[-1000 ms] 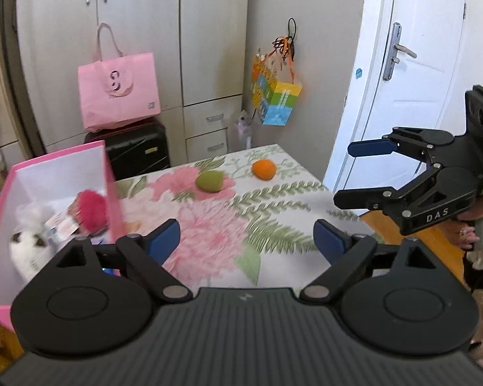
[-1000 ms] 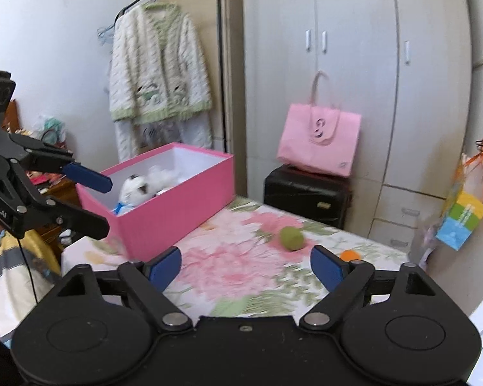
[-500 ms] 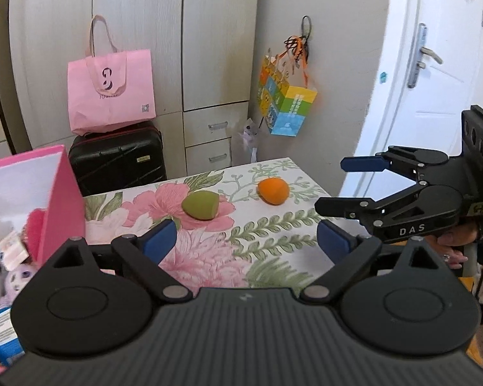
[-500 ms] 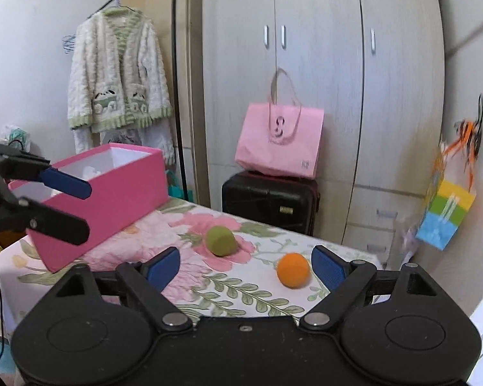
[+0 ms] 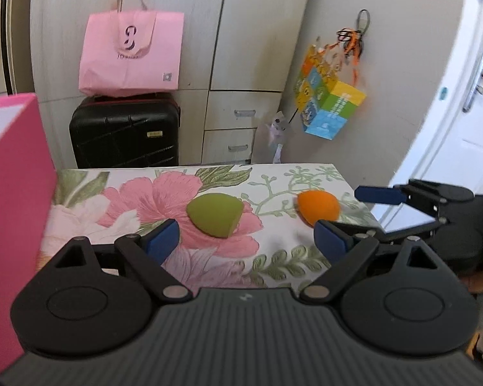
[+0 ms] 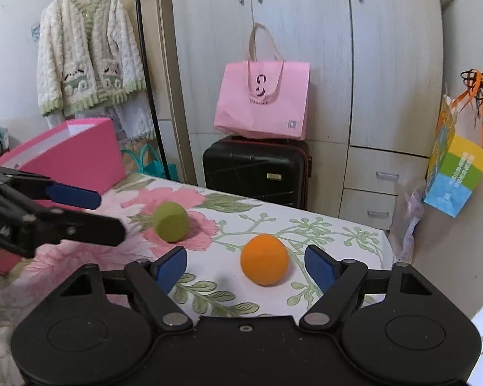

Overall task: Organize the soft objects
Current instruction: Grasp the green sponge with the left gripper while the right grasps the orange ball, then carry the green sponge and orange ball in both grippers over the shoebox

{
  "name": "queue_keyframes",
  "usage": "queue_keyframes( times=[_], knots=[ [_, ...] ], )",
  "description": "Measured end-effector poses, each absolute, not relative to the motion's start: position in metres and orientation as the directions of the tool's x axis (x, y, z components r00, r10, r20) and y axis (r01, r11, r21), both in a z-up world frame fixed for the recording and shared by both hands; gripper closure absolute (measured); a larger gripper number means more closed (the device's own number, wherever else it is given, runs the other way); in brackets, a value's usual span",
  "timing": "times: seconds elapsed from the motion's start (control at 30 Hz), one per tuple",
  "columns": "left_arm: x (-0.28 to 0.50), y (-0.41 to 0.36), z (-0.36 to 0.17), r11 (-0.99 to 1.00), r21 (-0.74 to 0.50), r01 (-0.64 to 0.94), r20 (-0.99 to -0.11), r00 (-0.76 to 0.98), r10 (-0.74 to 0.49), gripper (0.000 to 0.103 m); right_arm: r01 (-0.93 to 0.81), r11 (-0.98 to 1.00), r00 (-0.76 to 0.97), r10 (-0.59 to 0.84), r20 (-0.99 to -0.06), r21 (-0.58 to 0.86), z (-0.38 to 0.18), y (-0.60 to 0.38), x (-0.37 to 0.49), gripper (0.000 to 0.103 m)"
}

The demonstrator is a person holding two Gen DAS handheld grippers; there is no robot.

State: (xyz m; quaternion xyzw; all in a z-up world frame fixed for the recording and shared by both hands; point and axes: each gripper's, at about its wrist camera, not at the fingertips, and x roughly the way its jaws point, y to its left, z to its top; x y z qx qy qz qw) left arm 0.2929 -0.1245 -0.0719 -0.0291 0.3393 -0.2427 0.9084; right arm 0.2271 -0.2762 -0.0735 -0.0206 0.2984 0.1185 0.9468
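Note:
A green soft sponge (image 5: 215, 214) and an orange soft sponge (image 5: 318, 207) lie on the floral tablecloth (image 5: 228, 257). My left gripper (image 5: 246, 239) is open and empty, with the green sponge just ahead between its fingers. My right gripper (image 6: 245, 265) is open and empty, with the orange sponge (image 6: 264, 263) close in front between its fingers. The green sponge (image 6: 170, 221) lies to its left. The pink box (image 5: 13, 212) stands at the left; its inside is hidden now. The right gripper (image 5: 389, 212) shows at the right of the left wrist view. The left gripper (image 6: 90, 212) shows at the left of the right wrist view.
A black suitcase (image 5: 125, 132) with a pink bag (image 5: 132, 54) on it stands behind the table against the wardrobe. A colourful gift bag (image 5: 330, 109) hangs on the wall. A door (image 5: 460, 103) is at the right. A cardigan (image 6: 90, 67) hangs at the left.
Both grippers have moved forward and down toward the sponges. The left view has swung away from the box's inside. Both stay open.

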Motion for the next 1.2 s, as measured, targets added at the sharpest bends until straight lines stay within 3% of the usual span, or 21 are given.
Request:
queue_keyframes(
  times=[0.2, 0.3, 0.43, 0.57, 1.2],
  knots=[
    [0.316, -0.142, -0.095, 0.92, -0.167, 0.355, -0.625, 0.683, -0.377, 0.019, -0.212, 0.976, 0.779, 0.196, -0.595, 0.045, -0.09, -0.284, 0.25, 0.026],
    [0.323, -0.146, -0.104, 0.944, -0.13, 0.305, -0.626, 0.713, -0.316, 0.021, -0.206, 0.977, 0.775, 0.201, -0.599, 0.062, -0.094, -0.286, 0.254, 0.033],
    [0.328, -0.148, -0.112, 0.95, -0.103, 0.296, -0.626, 0.722, -0.293, 0.034, -0.21, 0.975, 0.766, 0.212, -0.607, 0.076, -0.097, -0.285, 0.254, 0.06],
    [0.328, -0.151, -0.115, 0.946, -0.087, 0.313, -0.62, 0.726, -0.297, 0.054, -0.209, 0.977, 0.783, 0.189, -0.593, 0.035, -0.095, -0.278, 0.25, 0.06],
    [0.262, -0.127, -0.075, 0.905, -0.119, 0.409, -0.584, 0.708, -0.397, 0.055, -0.204, 0.977, 0.787, 0.197, -0.585, 0.054, -0.069, -0.253, 0.202, 0.06]
  ],
)
